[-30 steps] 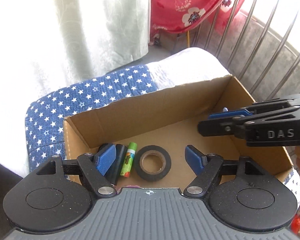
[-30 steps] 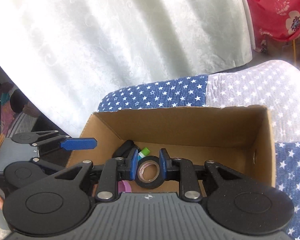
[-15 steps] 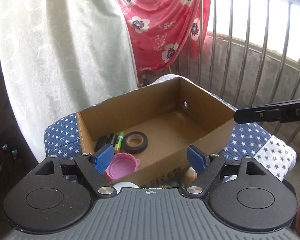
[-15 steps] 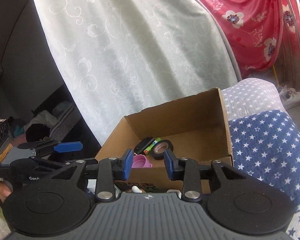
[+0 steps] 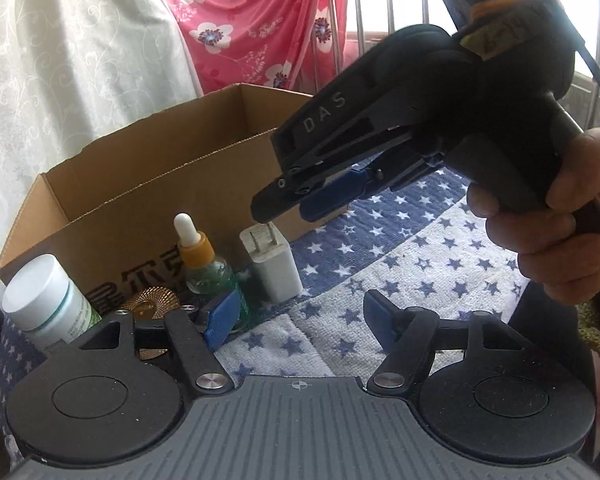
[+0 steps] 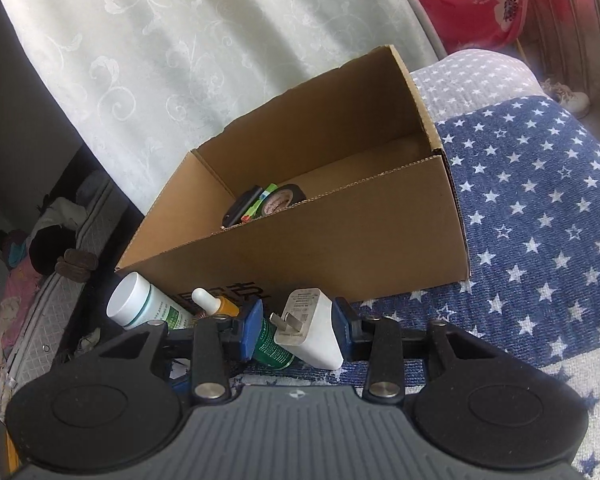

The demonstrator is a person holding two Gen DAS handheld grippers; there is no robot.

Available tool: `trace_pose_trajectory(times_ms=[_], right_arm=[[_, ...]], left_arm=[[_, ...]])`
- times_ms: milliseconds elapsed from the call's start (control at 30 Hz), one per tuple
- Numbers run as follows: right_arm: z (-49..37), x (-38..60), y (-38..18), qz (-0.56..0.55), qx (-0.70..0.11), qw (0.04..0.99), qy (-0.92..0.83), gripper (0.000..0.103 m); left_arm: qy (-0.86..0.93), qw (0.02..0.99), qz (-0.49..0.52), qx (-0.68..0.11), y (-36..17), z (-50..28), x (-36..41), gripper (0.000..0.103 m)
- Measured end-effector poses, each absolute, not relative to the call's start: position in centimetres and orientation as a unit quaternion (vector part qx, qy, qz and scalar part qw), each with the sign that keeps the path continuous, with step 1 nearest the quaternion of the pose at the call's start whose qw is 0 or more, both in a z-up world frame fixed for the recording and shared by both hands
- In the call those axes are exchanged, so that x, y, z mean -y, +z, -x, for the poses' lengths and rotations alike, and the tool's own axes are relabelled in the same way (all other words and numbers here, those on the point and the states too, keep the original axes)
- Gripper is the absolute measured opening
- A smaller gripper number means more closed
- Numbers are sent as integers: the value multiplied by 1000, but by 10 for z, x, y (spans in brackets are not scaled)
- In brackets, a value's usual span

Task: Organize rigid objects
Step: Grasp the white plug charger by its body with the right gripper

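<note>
The right gripper [image 6: 296, 326] straddles the white plug adapter [image 6: 314, 334], which stands on the star-print cover [image 6: 540, 240] just in front of the cardboard box [image 6: 340, 232]; its jaws are opening, the right pad close against the adapter, the left clear of it. The left gripper [image 5: 300, 320] hovers nearby, jaws closing on nothing, its left pad just beside the dropper bottle [image 5: 204, 264]. To grip well, the right gripper should centre on the adapter's flat sides, below the prongs, clear of the dropper bottle and the white jar [image 6: 140, 306], before closing squarely and lifting over the box wall.
</note>
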State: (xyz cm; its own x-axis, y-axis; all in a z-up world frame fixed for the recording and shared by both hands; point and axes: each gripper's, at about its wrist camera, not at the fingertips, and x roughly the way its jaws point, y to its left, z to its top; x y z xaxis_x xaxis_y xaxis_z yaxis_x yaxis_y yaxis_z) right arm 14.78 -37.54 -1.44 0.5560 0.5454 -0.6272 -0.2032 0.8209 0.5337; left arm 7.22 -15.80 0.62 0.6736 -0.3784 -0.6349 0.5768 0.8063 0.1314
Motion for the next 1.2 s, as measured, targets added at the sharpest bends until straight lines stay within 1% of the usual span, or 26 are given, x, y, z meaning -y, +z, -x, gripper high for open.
trace_pose_trajectory(times_ms=[33,133,233,333,500,767,1000,1100,1200], right_arm=[[-152,375,-17,-205,-427,854,216,41],[-163,375,-24,-206,-453,843,206,42],[-173,374,-28,-208,-473,831,205,44],[-177,370,-29,-205,-482,827,205,48],[-183,365,-24,-199,-493,824,196,48],[-183,368,-18,-206,-484,831,182,48],[-199,365,-32,-217,-513,812,173,47],[-202,362,-35,-216,-519,809,173,47],[-205,360,-36,-219,-523,805,175,47]], left_arm=[[-263,900,-167,-304,1,-74,162,64],[-248,904,-177,-300,-8,-80,170,59],[-216,914,-206,-275,-15,-82,176,58],[-207,915,-213,-272,-20,-87,177,57],[-201,918,-195,-281,-22,-95,175,52],[-190,920,-190,-286,-29,-104,182,45],[-173,923,-181,-293,-32,-108,188,44],[-171,922,-173,-300,-33,-111,189,36],[-171,923,-169,-300,-33,-112,188,34]])
